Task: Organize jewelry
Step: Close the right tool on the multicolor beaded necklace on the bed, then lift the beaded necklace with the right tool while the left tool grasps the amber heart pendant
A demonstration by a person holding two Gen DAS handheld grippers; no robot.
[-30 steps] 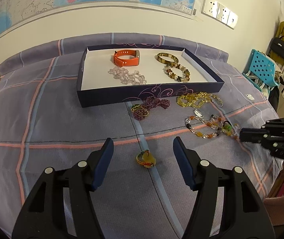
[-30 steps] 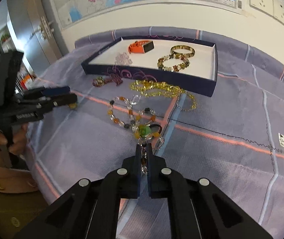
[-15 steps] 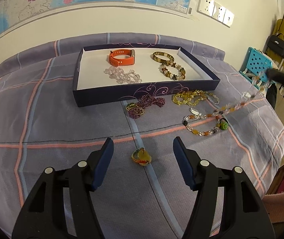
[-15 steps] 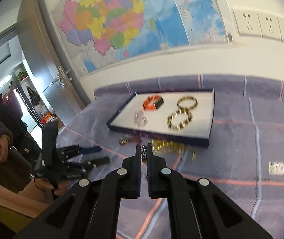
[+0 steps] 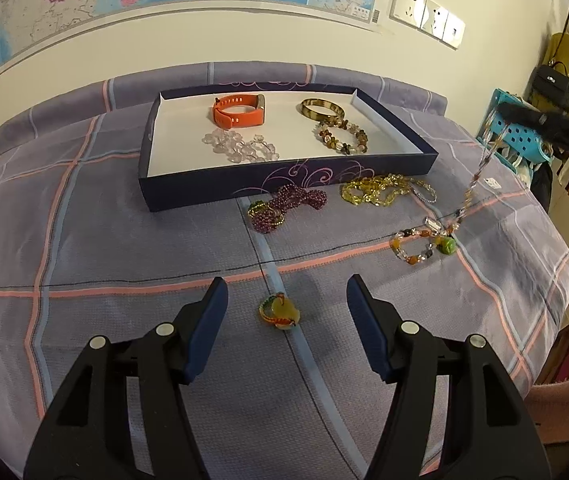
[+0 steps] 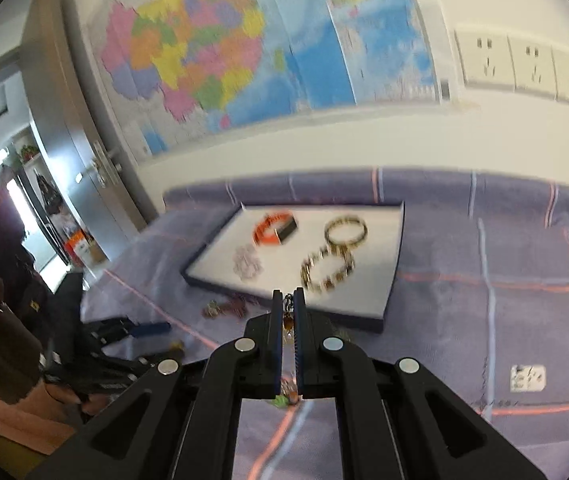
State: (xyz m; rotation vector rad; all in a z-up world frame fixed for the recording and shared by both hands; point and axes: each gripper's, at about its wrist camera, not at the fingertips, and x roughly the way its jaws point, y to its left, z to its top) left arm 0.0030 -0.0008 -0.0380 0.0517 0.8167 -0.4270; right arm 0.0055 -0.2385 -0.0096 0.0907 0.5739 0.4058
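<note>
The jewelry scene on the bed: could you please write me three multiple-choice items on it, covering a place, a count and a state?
1. Where does the purple bead necklace lie?
A. Inside the box
B. On the bedspread in front of the box
C. Between the left gripper's fingers

2. How many pieces lie in the navy box?
A. Two
B. Four
C. Six

3. What is the right gripper doing?
A. Standing wide open
B. Resting in the box
C. Shut on the multicolour bead necklace

Answers:
1 B, it lies just outside the box's front wall.
2 B, orange band, gold bangle, clear bead bracelet, brown bead bracelet.
3 C, beads show between its closed fingers.
</note>
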